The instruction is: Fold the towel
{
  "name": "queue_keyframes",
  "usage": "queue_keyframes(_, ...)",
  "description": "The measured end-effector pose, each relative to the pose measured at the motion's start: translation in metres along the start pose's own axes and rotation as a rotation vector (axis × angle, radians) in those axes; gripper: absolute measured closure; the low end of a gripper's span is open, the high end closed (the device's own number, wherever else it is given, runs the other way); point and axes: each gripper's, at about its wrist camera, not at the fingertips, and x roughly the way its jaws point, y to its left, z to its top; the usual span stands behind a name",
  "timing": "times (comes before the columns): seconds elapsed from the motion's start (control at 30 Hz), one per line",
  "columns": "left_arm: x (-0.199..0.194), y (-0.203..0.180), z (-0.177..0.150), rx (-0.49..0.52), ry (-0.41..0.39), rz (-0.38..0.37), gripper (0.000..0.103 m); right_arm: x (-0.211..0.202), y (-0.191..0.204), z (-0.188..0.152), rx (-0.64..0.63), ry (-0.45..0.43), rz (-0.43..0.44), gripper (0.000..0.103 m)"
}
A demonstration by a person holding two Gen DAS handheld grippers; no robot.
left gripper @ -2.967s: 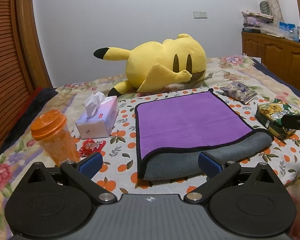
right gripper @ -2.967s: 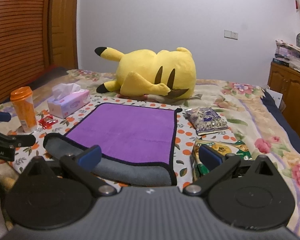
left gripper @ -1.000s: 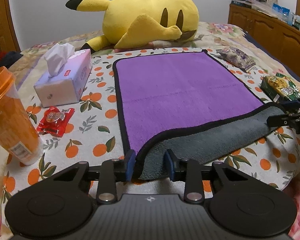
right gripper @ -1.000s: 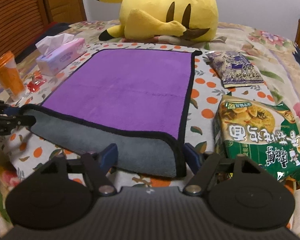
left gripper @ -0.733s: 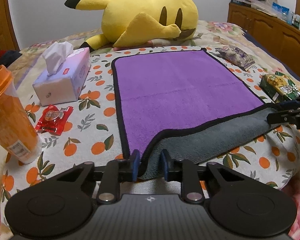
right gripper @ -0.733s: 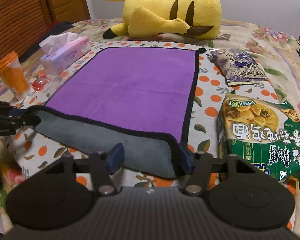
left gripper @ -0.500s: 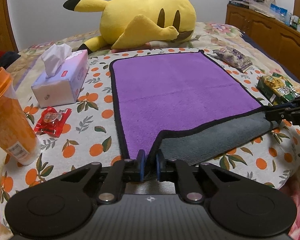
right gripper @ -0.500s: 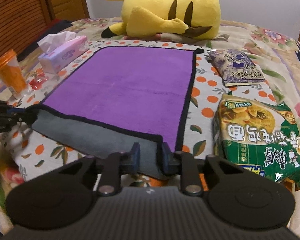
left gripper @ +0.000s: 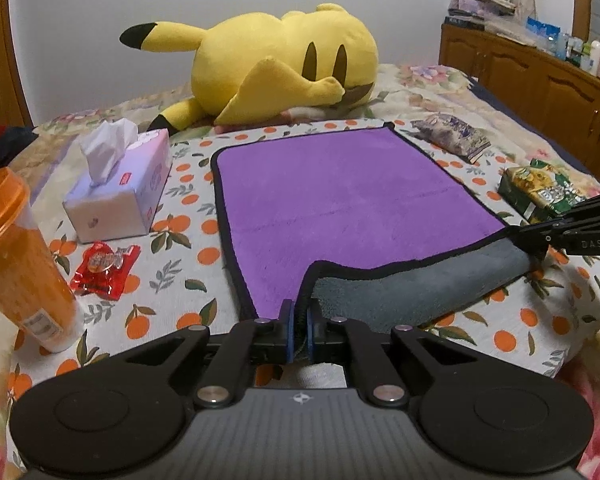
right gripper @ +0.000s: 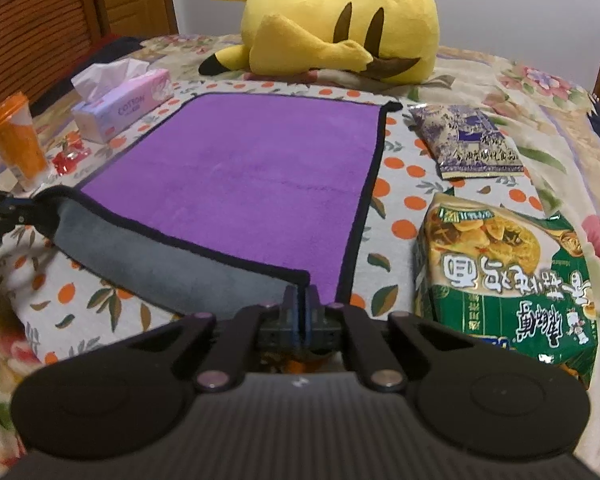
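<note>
A purple towel (left gripper: 340, 196) with a black hem and grey underside lies flat on the orange-print bedsheet; it also shows in the right wrist view (right gripper: 252, 168). Its near edge is turned up, showing the grey side (left gripper: 412, 292). My left gripper (left gripper: 298, 322) is shut on the towel's near left corner. My right gripper (right gripper: 300, 312) is shut on the near right corner. The right gripper shows at the right edge of the left wrist view (left gripper: 540, 238), and the left gripper shows at the left edge of the right wrist view (right gripper: 24, 208).
A yellow plush toy (left gripper: 284, 68) lies beyond the towel's far edge. A tissue box (left gripper: 120, 196), an orange cup (left gripper: 16, 256) and a red candy wrapper (left gripper: 104, 264) sit left of the towel. A green snack bag (right gripper: 504, 280) and a purple snack bag (right gripper: 468, 140) lie on the right.
Both grippers moved down to the towel's near corners and closed on them. The near edge has lifted slightly off the sheet.
</note>
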Motion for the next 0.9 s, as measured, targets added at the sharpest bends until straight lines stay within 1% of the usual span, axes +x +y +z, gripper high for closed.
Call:
queue_keyframes(0.23, -0.020, -0.001, 0.009, -0.014, -0.094, 0.011, 0.097, -0.011, -0.003, 0.007, 0.022, -0.073, 0.021, 0.100)
queue_keyframes(0.53, -0.033, -0.001, 0.019, -0.018, -0.165, 0.023, 0.097, -0.026, -0.012, 0.017, 0.040, -0.192, 0.030, 0.100)
queue_keyframes(0.67, -0.034, 0.001, 0.023, -0.024, -0.179, 0.021, 0.097, -0.027, -0.017, 0.020, 0.044, -0.223, 0.026, 0.100)
queue_keyframes(0.9, -0.026, 0.001, 0.028, -0.007, -0.181, 0.030, 0.097, -0.018, -0.022, 0.024, 0.029, -0.229, 0.012, 0.100)
